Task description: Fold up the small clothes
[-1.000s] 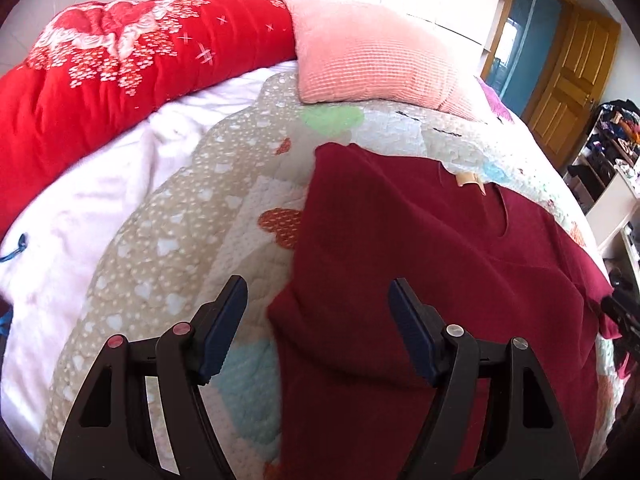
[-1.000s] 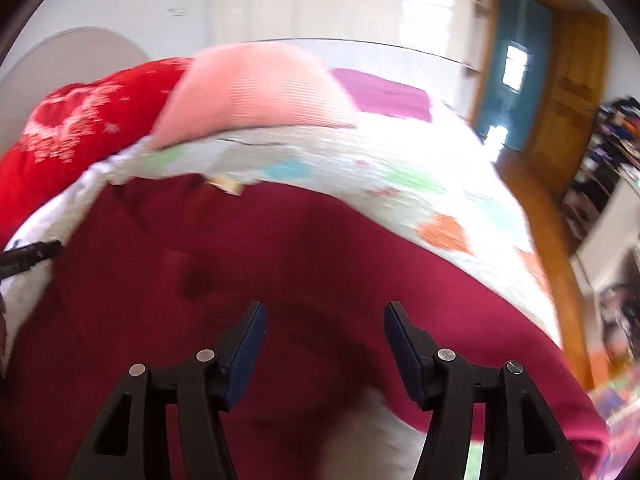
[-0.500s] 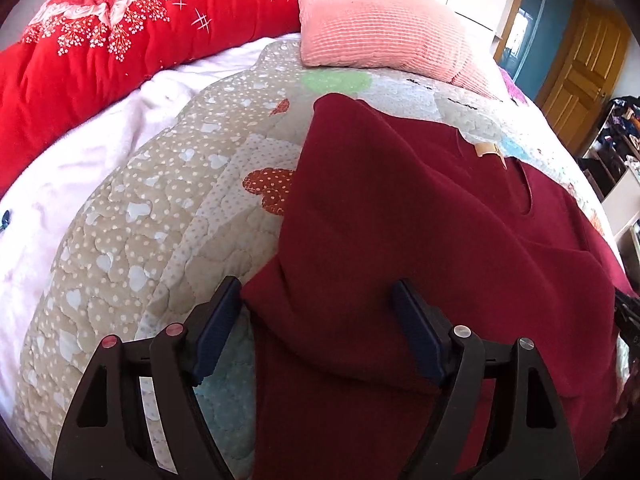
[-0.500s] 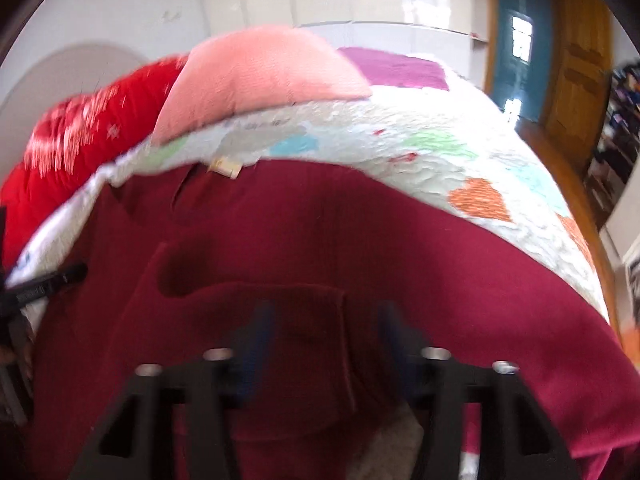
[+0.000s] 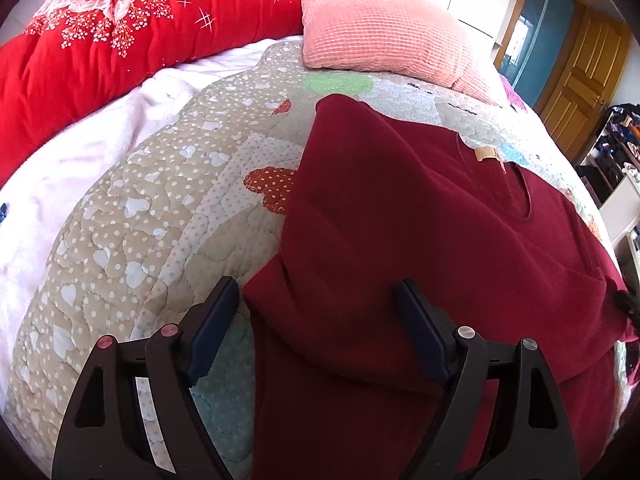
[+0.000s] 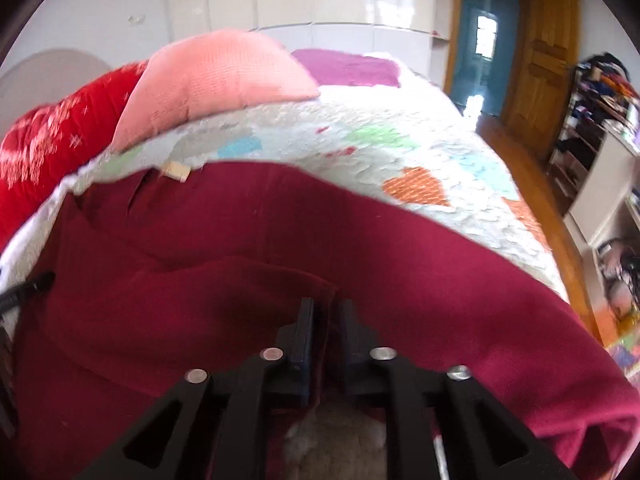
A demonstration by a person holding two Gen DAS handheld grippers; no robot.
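Bed with heart-print quilt (image 5: 132,216), red duvet (image 5: 100,48) and pink pillow (image 5: 380,28) at the head, wooden door (image 6: 548,60) beyond. Maroon top (image 5: 400,208) lies on the quilt, neck label toward the pillow, long axis head-to-foot. My left gripper (image 5: 316,312) is spread wide, straddling its edge. My right gripper (image 6: 326,316) is pinched on a fold. Hem cut off; right view blurred.

A dark red garment (image 5: 400,208) is seen on a beige quilt (image 5: 132,208) patterned with white hearts (a salmon-pink pillow (image 5: 380,28) behind).
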